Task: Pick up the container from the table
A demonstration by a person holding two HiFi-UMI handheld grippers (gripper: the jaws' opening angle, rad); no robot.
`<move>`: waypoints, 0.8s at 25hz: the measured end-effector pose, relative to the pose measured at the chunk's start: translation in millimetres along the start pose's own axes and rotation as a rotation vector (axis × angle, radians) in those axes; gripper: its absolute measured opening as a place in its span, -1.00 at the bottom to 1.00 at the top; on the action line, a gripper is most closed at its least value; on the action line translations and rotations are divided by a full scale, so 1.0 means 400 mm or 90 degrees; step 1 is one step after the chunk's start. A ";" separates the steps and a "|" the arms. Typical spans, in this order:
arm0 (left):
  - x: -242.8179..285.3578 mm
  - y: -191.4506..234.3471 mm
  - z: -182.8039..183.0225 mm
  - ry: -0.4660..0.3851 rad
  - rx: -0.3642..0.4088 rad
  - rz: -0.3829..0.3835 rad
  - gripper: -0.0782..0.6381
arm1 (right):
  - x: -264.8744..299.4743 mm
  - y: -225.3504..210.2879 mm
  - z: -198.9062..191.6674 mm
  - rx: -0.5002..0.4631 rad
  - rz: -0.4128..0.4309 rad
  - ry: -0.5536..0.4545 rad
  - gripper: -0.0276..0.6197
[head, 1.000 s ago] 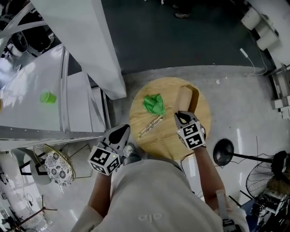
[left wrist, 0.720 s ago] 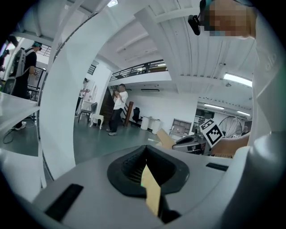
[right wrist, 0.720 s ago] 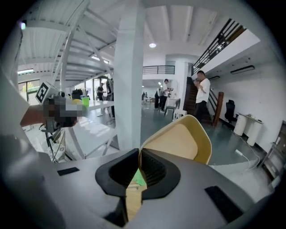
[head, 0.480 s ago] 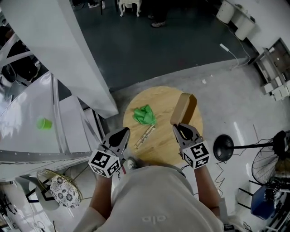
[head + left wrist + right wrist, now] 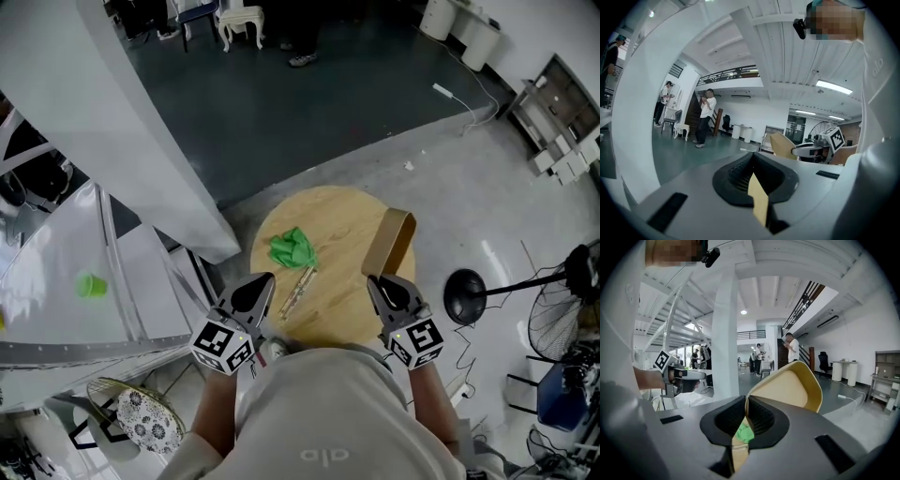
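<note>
The container [image 5: 787, 387], a shallow tan tray with a rounded rim, stood tilted up on edge in front of the right gripper [image 5: 386, 283], whose jaws were pinched tight on the near part of its rim, one pad on each side of the thin wall. In the right gripper view the tray rose well above the jaws with open room behind it. In the head view it hung over the right side of the round wooden table [image 5: 333, 220], and as far as could be judged it was not resting on the top. The left gripper [image 5: 260, 286] hovered over the table's near left edge with its jaws closed on nothing. The thin tan strip showing through its slot looked like table wood beyond rather than something held. Left on the table were a crumpled green cloth [image 5: 292, 249] and, just beside it toward the person, a slim pale utensil [image 5: 300, 285] that was too small to identify. A black round stand base [image 5: 462, 293] sat on the floor to the right, apart from the table. By this reading the pickup itself was essentially done: the grip was made and the tray was up. What seemed left was only keeping the hold steady, since a thin rim held at one end could swing or slip.
</note>
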State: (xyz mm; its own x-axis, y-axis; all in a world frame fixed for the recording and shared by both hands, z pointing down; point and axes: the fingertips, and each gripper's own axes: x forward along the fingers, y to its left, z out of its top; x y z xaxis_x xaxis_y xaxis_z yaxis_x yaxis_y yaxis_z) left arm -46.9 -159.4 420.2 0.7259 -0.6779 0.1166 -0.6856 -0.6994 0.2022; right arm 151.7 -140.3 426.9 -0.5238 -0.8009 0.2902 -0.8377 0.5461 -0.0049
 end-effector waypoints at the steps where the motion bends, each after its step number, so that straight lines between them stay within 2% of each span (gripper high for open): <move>1: 0.002 -0.002 0.001 0.000 0.002 -0.004 -0.74 | -0.008 0.000 -0.002 0.004 -0.004 -0.004 -0.77; 10: 0.016 -0.023 -0.003 0.008 0.025 -0.032 -0.74 | -0.036 0.009 -0.022 0.021 -0.020 -0.020 -0.77; 20: 0.021 -0.033 -0.006 0.014 0.026 -0.034 -0.74 | -0.028 -0.009 -0.044 0.041 -0.028 -0.011 -0.78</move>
State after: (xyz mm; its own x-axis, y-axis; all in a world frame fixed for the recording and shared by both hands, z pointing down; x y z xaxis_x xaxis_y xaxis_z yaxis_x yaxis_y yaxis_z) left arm -31.6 -155.4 420.9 0.7621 -0.6347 0.1277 -0.6473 -0.7432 0.1691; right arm 163.2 -129.0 440.4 -0.4884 -0.8284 0.2743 -0.8680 0.4936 -0.0549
